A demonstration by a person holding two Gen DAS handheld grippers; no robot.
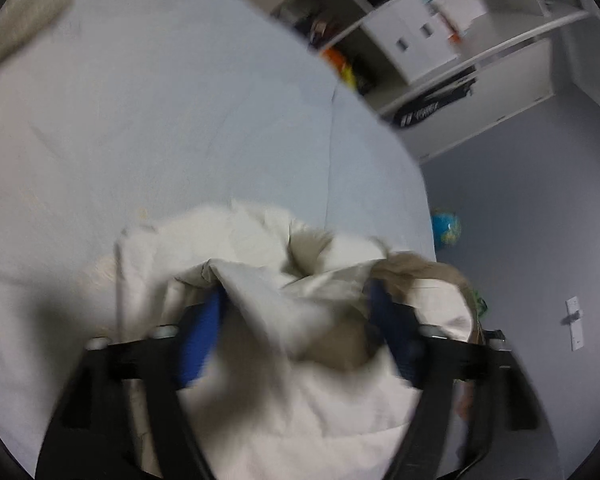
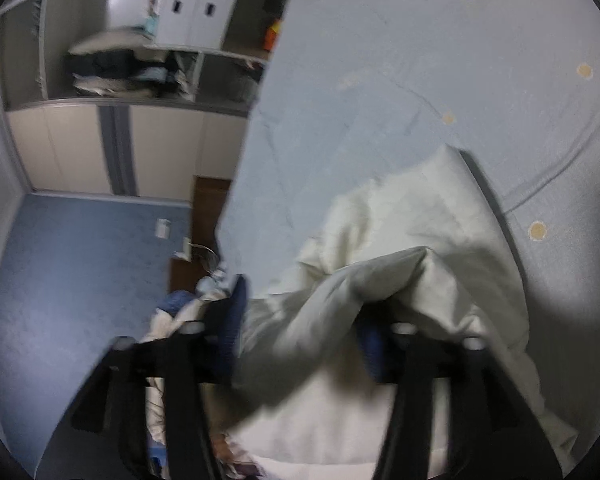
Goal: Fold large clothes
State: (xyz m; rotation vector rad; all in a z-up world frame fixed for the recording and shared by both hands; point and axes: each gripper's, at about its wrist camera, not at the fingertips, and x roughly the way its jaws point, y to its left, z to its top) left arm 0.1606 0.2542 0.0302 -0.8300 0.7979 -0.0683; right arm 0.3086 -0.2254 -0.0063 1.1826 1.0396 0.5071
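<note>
A cream-white garment (image 1: 252,240) lies bunched on the pale blue bed sheet (image 1: 160,100). In the left wrist view my left gripper (image 1: 296,292) stands open, its blue pads (image 1: 204,332) wide apart, with a fold of the cloth draped loosely between them. In the right wrist view the same garment (image 2: 420,208) is heaped near the bed's edge on the sheet (image 2: 420,40). My right gripper (image 2: 302,304) is open too. A ridge of cloth rests between its blue pads (image 2: 232,320), and the right pad is partly hidden under the fabric.
The bed's edge runs close beside both grippers. Beyond it are white shelving with boxes and clothes (image 1: 420,40), a small globe (image 1: 446,228), blue carpet (image 2: 80,260), a closet (image 2: 140,40) and a blue cloth item (image 2: 176,300) below the mattress edge.
</note>
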